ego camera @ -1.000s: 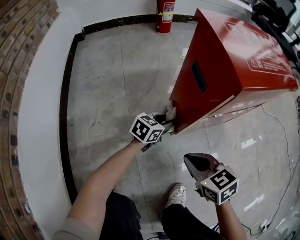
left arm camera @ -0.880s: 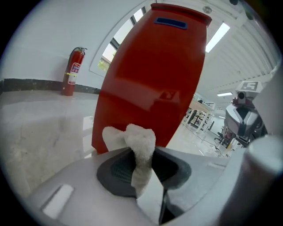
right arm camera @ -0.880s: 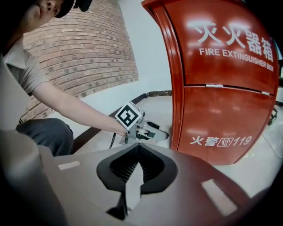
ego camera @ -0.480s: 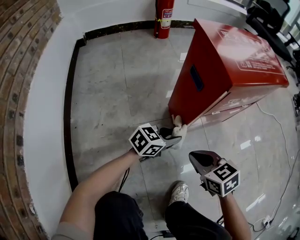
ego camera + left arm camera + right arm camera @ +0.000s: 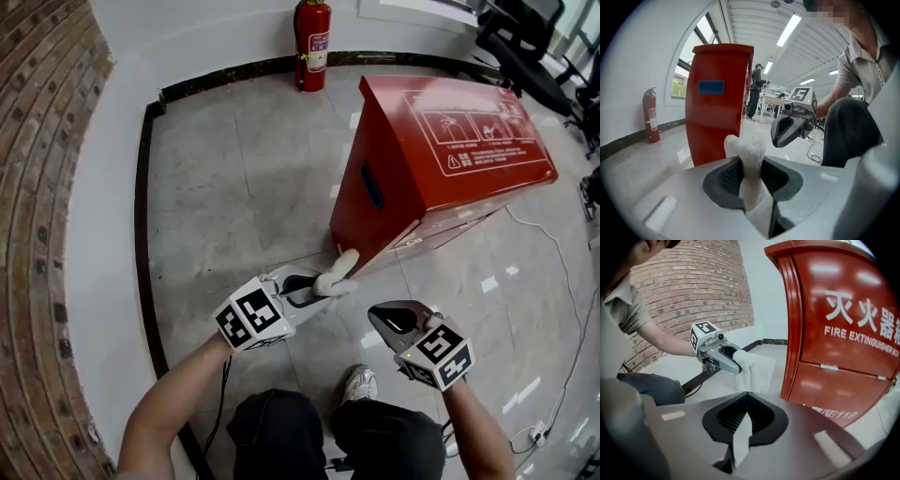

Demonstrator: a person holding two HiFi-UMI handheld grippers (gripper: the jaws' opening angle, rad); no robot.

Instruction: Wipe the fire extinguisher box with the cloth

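The red fire extinguisher box (image 5: 441,141) stands on the grey floor, leaning back; its side shows a dark handle slot (image 5: 373,186). My left gripper (image 5: 305,286) is shut on a white cloth (image 5: 336,274), held in the air just short of the box's lower near corner and apart from it. In the left gripper view the cloth (image 5: 746,150) sticks up between the jaws, with the box (image 5: 719,98) behind it. My right gripper (image 5: 398,319) hovers lower right, shut and empty. The right gripper view shows its shut jaws (image 5: 747,397), the left gripper (image 5: 724,355), the cloth (image 5: 754,369) and the box front (image 5: 843,324).
A red fire extinguisher (image 5: 312,45) stands by the far wall. A curved brick wall (image 5: 37,187) with a black baseboard (image 5: 141,234) runs along the left. Cables (image 5: 562,309) lie on the floor at right. Black chairs (image 5: 525,37) are at top right. My shoe (image 5: 358,382) is below.
The left gripper has risen and drawn back from the box's bottom corner with the cloth still in it. The right gripper has lifted slightly.
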